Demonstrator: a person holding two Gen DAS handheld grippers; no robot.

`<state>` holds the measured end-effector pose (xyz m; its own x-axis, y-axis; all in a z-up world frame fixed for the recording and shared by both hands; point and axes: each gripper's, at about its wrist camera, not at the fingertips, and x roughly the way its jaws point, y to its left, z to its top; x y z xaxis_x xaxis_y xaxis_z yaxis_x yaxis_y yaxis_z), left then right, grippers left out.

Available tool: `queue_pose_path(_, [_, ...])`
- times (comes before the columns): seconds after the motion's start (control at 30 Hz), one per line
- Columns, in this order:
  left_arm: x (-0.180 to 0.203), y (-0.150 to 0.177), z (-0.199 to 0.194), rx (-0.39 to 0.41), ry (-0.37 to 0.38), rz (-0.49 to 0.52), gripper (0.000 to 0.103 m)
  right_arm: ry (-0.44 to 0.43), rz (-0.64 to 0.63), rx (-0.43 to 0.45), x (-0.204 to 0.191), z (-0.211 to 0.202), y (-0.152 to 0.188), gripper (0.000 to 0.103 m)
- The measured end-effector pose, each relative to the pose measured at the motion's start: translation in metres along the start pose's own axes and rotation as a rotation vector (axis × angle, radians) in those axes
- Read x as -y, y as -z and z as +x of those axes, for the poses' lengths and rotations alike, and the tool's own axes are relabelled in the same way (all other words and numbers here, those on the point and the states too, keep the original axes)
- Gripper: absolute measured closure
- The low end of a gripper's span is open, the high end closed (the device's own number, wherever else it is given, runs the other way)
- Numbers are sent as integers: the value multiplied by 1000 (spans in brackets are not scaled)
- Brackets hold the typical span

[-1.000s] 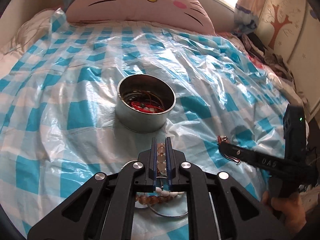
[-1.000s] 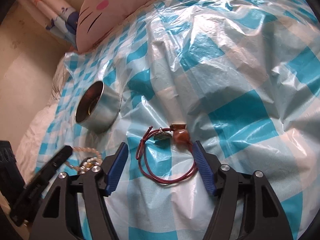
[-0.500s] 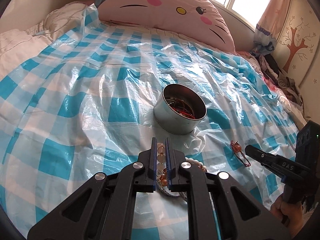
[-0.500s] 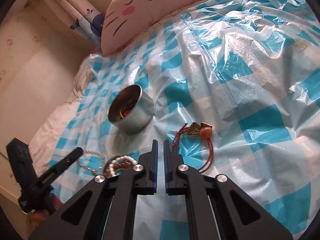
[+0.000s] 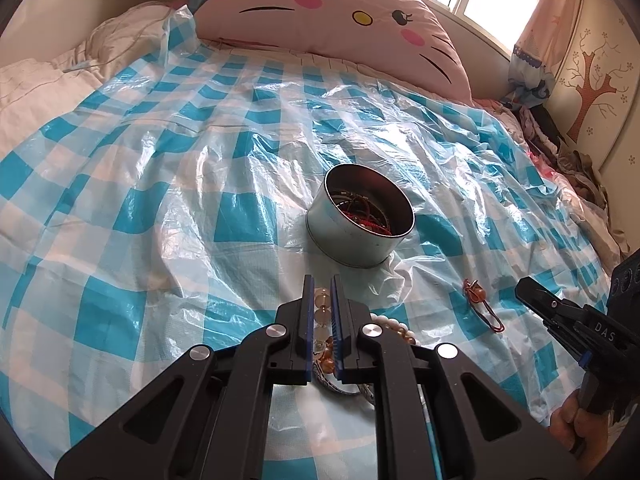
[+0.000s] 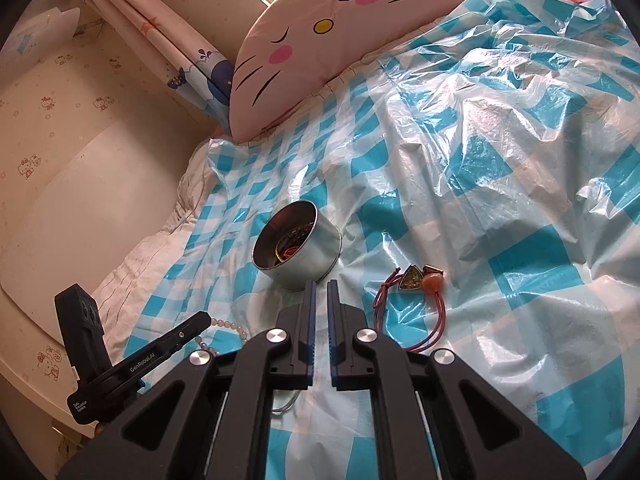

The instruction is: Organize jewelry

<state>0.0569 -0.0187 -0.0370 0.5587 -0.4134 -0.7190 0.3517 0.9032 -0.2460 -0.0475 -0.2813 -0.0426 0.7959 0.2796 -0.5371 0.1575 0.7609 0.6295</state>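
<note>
A round metal tin [image 5: 360, 222] holding tangled jewelry stands on a blue-checked plastic sheet [image 5: 160, 216]; it also shows in the right wrist view [image 6: 298, 250]. My left gripper [image 5: 321, 288] is shut on a pale beaded bracelet [image 5: 322, 312], held just short of the tin; more bead strands and a bangle [image 5: 394, 330] lie under it. My right gripper [image 6: 320, 292] is shut and empty, lifted near the tin. A red cord necklace with a triangular pendant [image 6: 414, 280] lies to its right on the sheet; it also shows in the left wrist view [image 5: 480, 304].
A pink cat-face pillow [image 5: 332, 20] lies at the head of the bed. A cream quilt [image 5: 40, 80] borders the sheet on the left. Clothes [image 5: 560, 148] are piled at the right edge by a wardrobe.
My right gripper shut without taking the cord necklace and lifted away from it. My left gripper rose with the beaded bracelet and pulled back; the tin now sits farther ahead.
</note>
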Motion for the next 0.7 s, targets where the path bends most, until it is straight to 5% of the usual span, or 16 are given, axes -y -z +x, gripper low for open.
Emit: queue_pose_path(0.7, [-2, -2, 2, 1, 7, -11, 96, -50, 32, 35, 7, -9, -1, 97])
